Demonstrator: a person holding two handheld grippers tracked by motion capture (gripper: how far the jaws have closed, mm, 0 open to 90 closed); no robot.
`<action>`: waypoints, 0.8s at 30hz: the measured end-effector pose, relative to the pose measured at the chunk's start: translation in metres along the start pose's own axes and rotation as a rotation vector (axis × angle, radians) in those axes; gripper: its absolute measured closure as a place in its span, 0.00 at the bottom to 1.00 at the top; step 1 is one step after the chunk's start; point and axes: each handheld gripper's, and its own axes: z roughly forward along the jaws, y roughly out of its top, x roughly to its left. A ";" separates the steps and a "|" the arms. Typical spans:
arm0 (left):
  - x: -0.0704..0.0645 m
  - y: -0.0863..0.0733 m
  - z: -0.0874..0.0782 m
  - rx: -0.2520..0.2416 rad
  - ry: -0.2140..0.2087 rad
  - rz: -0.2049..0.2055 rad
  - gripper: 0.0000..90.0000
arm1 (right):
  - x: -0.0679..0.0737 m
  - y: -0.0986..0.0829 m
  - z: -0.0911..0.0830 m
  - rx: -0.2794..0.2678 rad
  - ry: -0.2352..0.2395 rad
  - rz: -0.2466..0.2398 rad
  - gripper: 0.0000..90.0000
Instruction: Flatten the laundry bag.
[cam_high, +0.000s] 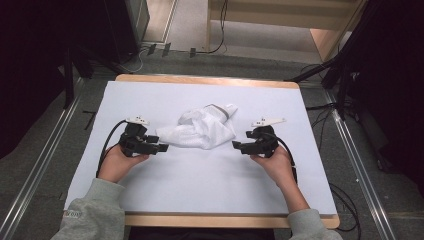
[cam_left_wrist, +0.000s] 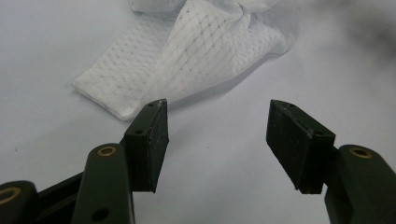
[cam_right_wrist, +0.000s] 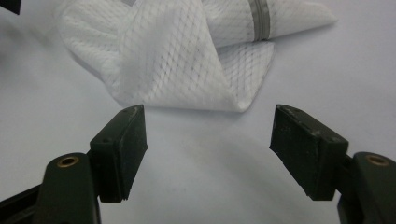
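Note:
A crumpled white mesh cloth (cam_high: 202, 128) with a grey band lies in the middle of the white table cover (cam_high: 210, 185). My left gripper (cam_high: 161, 148) rests at the cloth's left end, open, with nothing between its jaws. In the left gripper view the cloth (cam_left_wrist: 187, 56) lies just beyond the left gripper (cam_left_wrist: 217, 140). My right gripper (cam_high: 237, 146) sits at the cloth's right side, also open and empty. In the right gripper view the folded cloth (cam_right_wrist: 173, 60) with its grey band (cam_right_wrist: 258, 18) lies just ahead of the right gripper (cam_right_wrist: 210, 149).
The table's wooden edge (cam_high: 210, 80) shows at the back and front. Black stands and cables (cam_high: 345, 75) flank the table on the floor. Bare cover surrounds the cloth on every side.

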 end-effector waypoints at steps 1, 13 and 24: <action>-0.001 -0.001 -0.001 -0.007 0.001 -0.005 0.44 | 0.000 0.002 0.001 -0.002 0.004 0.001 0.34; -0.005 -0.013 -0.012 -0.011 0.012 -0.022 0.44 | -0.002 0.030 0.014 0.004 0.014 0.006 0.44; -0.004 -0.022 -0.020 -0.027 0.024 -0.041 0.44 | 0.000 0.060 0.034 -0.005 0.031 -0.013 0.50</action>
